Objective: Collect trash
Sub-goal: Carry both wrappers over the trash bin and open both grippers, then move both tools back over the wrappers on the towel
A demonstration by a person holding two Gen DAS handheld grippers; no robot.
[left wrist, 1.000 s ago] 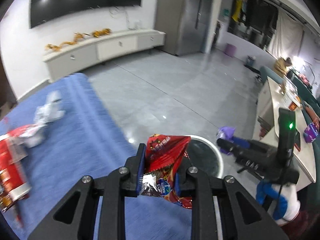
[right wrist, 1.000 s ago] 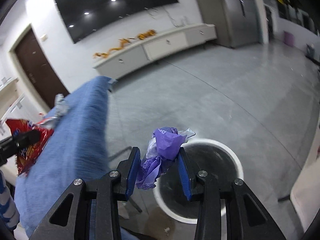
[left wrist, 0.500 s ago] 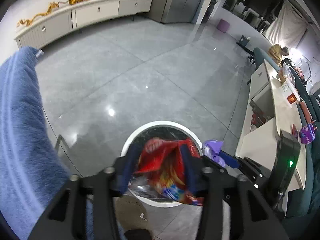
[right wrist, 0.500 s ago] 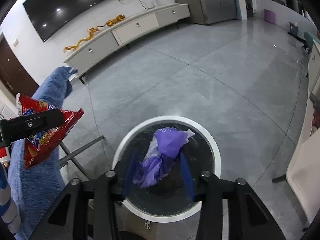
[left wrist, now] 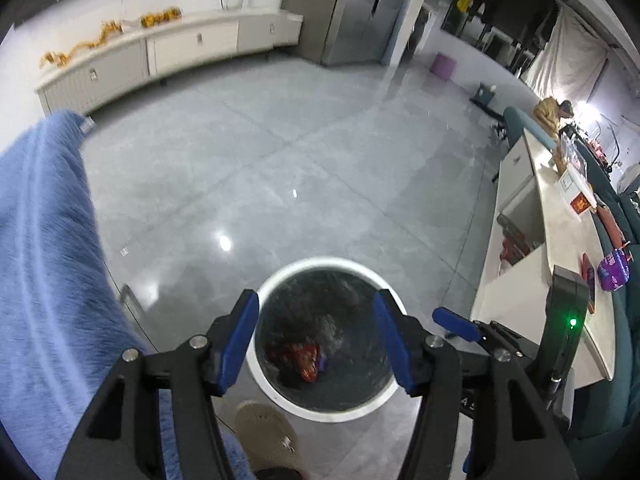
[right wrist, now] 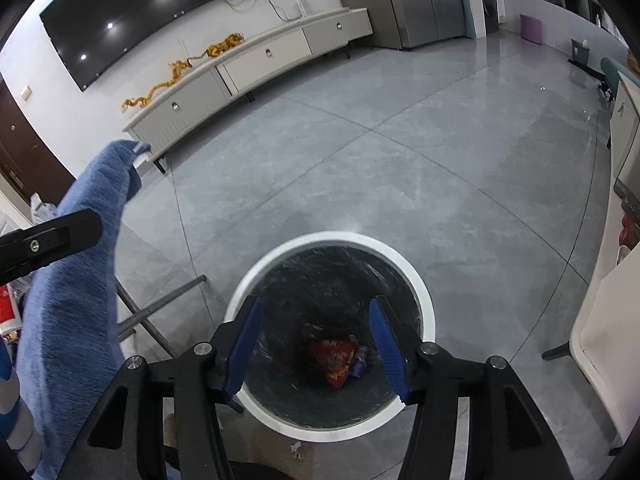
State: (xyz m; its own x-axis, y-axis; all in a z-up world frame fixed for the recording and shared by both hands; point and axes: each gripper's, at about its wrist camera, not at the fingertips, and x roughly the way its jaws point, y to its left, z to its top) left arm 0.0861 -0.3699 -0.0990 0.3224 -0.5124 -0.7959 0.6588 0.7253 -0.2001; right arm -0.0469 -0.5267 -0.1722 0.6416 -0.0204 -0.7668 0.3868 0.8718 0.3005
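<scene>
In the left wrist view, the left tool (left wrist: 316, 332) is hanging over the round white-rimmed trash bin lined with a black plastic bag (left wrist: 280, 278), which is standing on the grey tiled floor (left wrist: 280, 160). The jaws have just been opening; they are now standing wide apart and nothing is sitting between the blue pads (left wrist: 240, 336). The crumpled red snack wrapper (left wrist: 302, 360) is lying at the bottom of the bin, and a small purple piece (left wrist: 322, 362) is lying just beside it, on its right. At the left edge of this view, a blue fuzzy cloth (left wrist: 44, 260) is covering a worktop, near the bin. At the right, one blue pad of the right tool (left wrist: 456, 322) is showing, close to the bin's rim. A long pale counter (left wrist: 560, 248) is running along the right side, with a purple packet (left wrist: 614, 274) lying on it.

In the right wrist view, the right tool (right wrist: 316, 344) is also hanging above the same bin (right wrist: 424, 292). Its jaws have just been opening too, and they are standing wide with nothing between the blue pads (right wrist: 386, 344). The red snack wrapper (right wrist: 334, 358) is lying deep in the bin, and the crumpled purple plastic bag (right wrist: 360, 362) is touching its right side. The blue cloth (right wrist: 80, 280) is hanging over the corner of the worktop at the left. One black finger of the left tool (right wrist: 48, 240) is reaching in from the left edge, in front of the cloth. A low white cabinet (right wrist: 248, 64) is standing along the far wall, under a large dark screen (right wrist: 152, 12).
</scene>
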